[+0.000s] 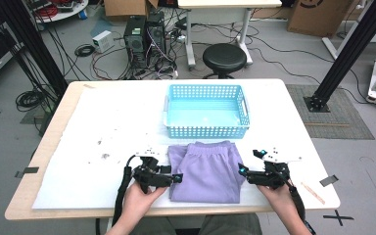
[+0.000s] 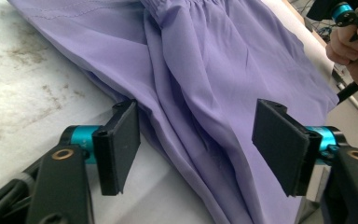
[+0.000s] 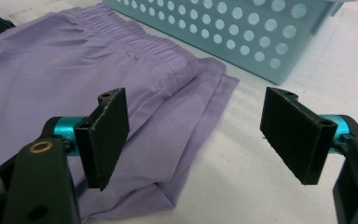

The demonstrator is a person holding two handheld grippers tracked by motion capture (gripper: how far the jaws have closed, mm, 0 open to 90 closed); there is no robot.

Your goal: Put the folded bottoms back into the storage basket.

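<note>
- Surface (image 1: 73,161): white sheet over a wooden top, dirty specks at centre-left of the high view.
- Left gripper (image 1: 169,178), lower centre-left of high view, held in person's left hand (image 1: 139,196), pointing right at the left edge of the purple shorts (image 1: 206,169).
- Left gripper view: jaws spread wide, nothing pinched. Lower-left jaw sits just beside the shorts' folded edge, lower-right jaw stands over the cloth. Touching or not, can't tell.
- Shorts lie folded flat at lower centre of high view, btwn the two grippers, elastic waistband toward the top of the frame, just below the blue basket (image 1: 206,111).
- Basket: perforated walls, upper centre of the surface, near the shorts; whether they touch, can't tell.
- Right gripper (image 1: 247,174), lower centre-right of high view, in person's right hand (image 1: 279,196), pointing left at the shorts' right edge.
- Right gripper view: jaws spread wide, nothing btwn them; left jaw over the shorts' corner, right jaw over bare white sheet.
- Wooden stick (image 1: 312,192) at lower right of the surface, apart from the right gripper.
</note>
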